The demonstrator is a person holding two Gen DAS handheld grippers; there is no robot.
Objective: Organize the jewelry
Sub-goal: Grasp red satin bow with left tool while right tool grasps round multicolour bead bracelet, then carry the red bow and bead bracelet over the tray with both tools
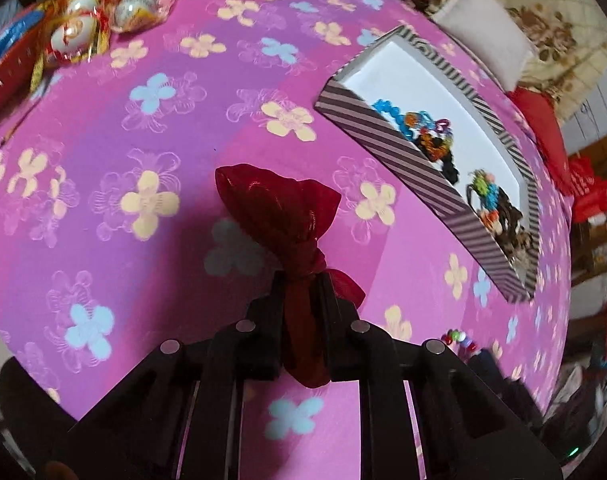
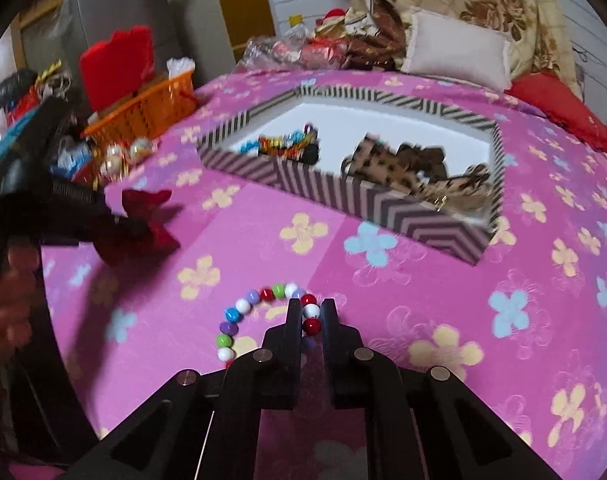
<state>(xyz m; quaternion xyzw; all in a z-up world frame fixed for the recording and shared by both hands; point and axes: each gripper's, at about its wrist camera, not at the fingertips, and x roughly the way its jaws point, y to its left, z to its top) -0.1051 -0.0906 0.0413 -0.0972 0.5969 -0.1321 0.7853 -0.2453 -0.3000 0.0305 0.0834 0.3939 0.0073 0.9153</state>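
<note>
- Left gripper (image 1: 301, 280): clamped on the knotted middle of a red organza bow (image 1: 277, 216), one loop fanning out ahead of the fingers, the other bunched between them; lifted clear of the bedspread, probably so the thin fabric can be carried without dragging.
- Right gripper (image 2: 310, 312): pinched narrow on one side of a multicoloured bead bracelet (image 2: 263, 312), a red and a white bead caught between the fingers; rest of the ring lying flat on the cover, so apparently gripped but not yet raised.
- Striped box (image 2: 383, 204): open, beyond both grippers; bright bands and small hair ties in its left part, leopard-print scrunchies in its right; likely destination for both pieces.
- Pink floral bedspread (image 2: 443, 280): soft, a little creased, giving way under the beads.
- Further out: an orange basket (image 2: 151, 108) with red fabric and foil-wrapped trinkets on the left, a white pillow (image 2: 459, 50) and patterned bedding behind the box.
</note>
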